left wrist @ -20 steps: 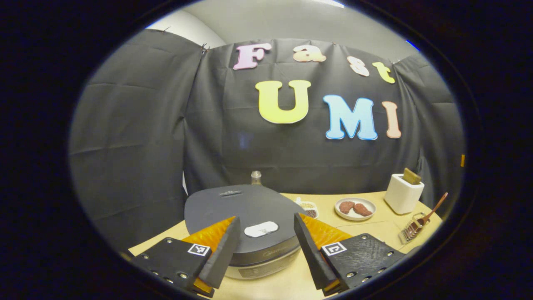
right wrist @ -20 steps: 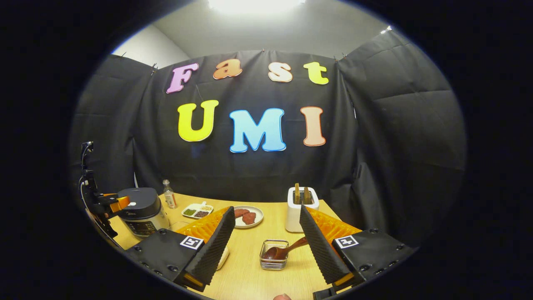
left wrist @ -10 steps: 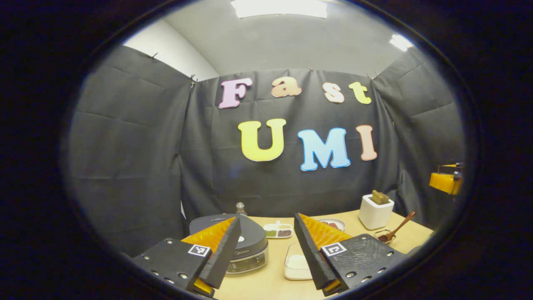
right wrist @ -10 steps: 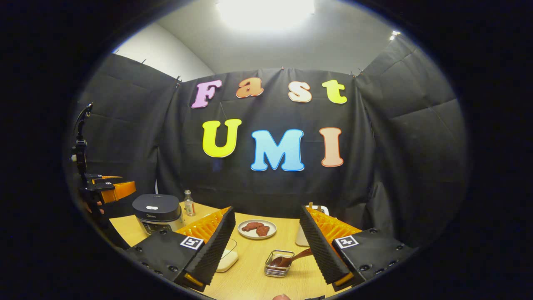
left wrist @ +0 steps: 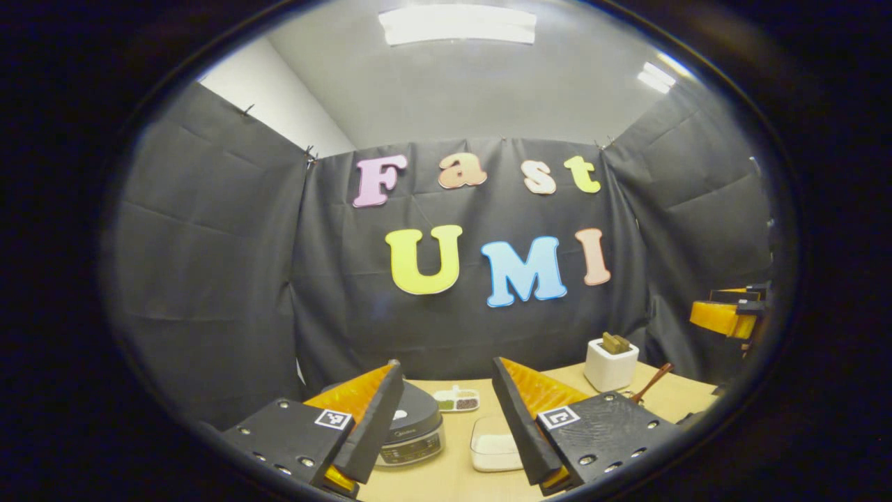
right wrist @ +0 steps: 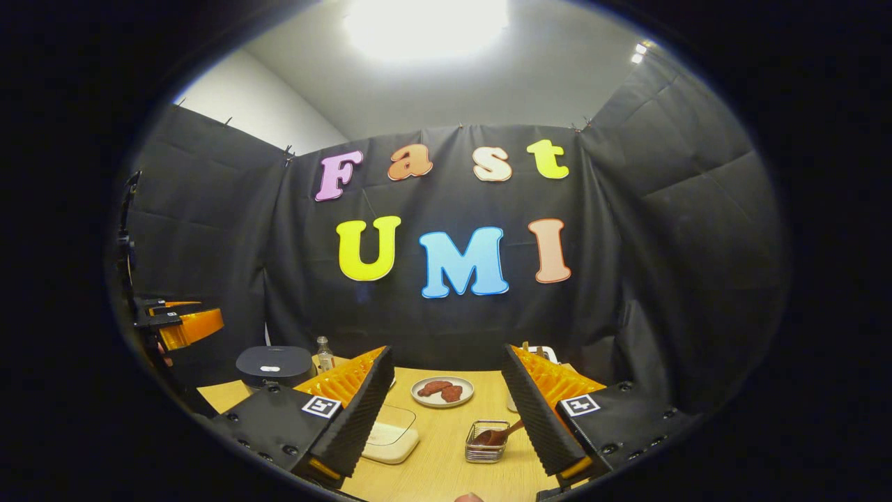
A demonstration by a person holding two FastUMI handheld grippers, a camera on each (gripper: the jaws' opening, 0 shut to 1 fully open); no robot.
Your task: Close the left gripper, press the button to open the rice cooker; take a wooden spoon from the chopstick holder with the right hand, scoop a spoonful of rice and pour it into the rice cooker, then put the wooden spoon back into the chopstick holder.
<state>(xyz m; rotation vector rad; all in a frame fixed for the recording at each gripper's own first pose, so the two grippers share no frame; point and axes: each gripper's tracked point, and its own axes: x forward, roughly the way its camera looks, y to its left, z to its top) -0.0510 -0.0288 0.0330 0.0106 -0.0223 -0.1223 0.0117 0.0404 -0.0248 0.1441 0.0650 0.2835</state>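
Black cloth hangs behind a pale wooden table (right wrist: 446, 453), and both cameras now sit higher and farther back than a second ago, with more ceiling in sight. In the left gripper view the rice cooker (left wrist: 411, 425) has shrunk from a lid filling the space between the fingers to a small dark pot low on the table, lid down. The left gripper (left wrist: 446, 418) stands wide open with nothing between its fingers, well apart from the cooker's button. The right gripper (right wrist: 446, 411) is likewise open and empty; the wooden spoon (right wrist: 496, 436) rests in the wire chopstick holder (right wrist: 486, 446) just ahead of it, as before, with the rice container (right wrist: 390, 438) near its left finger. A plate of meat (right wrist: 442, 390), a toaster (left wrist: 610, 362) and a small bottle (right wrist: 323, 348) sit farther back. With the lid shut and the spoon unmoved, the task looks unstarted: the left gripper has pulled away from the cooker rather than closing to press, so it probably must close and come back down onto the button.
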